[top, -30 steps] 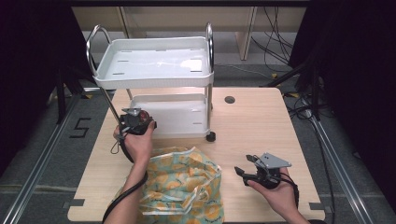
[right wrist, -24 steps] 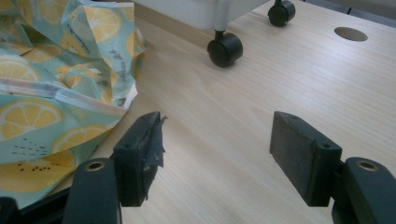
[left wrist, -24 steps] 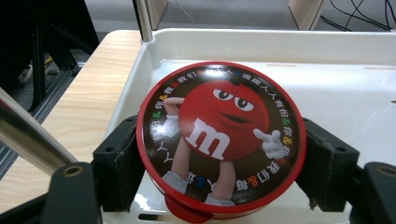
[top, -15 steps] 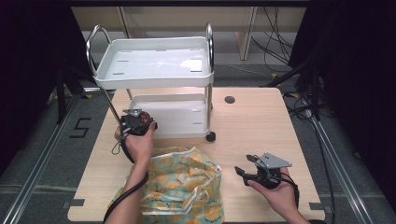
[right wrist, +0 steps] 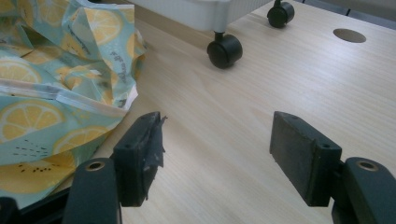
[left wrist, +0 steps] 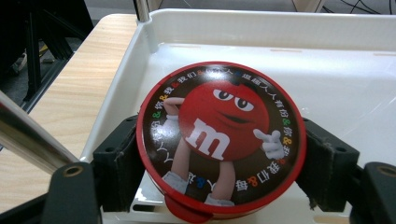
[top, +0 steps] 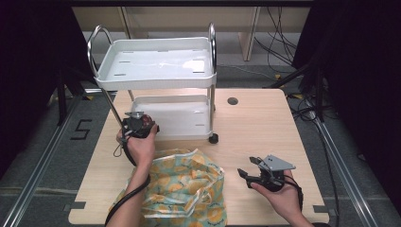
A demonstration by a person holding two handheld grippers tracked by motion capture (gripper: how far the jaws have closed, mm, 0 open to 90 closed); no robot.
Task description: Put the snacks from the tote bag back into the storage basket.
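A round red tin (left wrist: 221, 138) with a cartoon candy figure on its lid sits between the jaws of my left gripper (left wrist: 221, 161), which is shut on it. In the high view that left gripper (top: 139, 124) holds the tin (top: 142, 122) at the front left corner of the lower tray (top: 172, 117) of a white two-shelf cart (top: 156, 66). My right gripper (top: 249, 169) stands open over bare table to the right of a lemon-print bag (top: 182, 187), and the right gripper view shows nothing between its fingers (right wrist: 140, 154).
The cart stands on the wooden table (top: 255, 127) on black castors (right wrist: 224, 50). The lemon-print bag (right wrist: 51, 79) lies crumpled at the front edge. A round cable hole (top: 232, 100) is near the table's back. Dark curtains and cables surround the table.
The left gripper has crept slightly forward with the tin toward the lower tray. The right gripper has stayed where it was.
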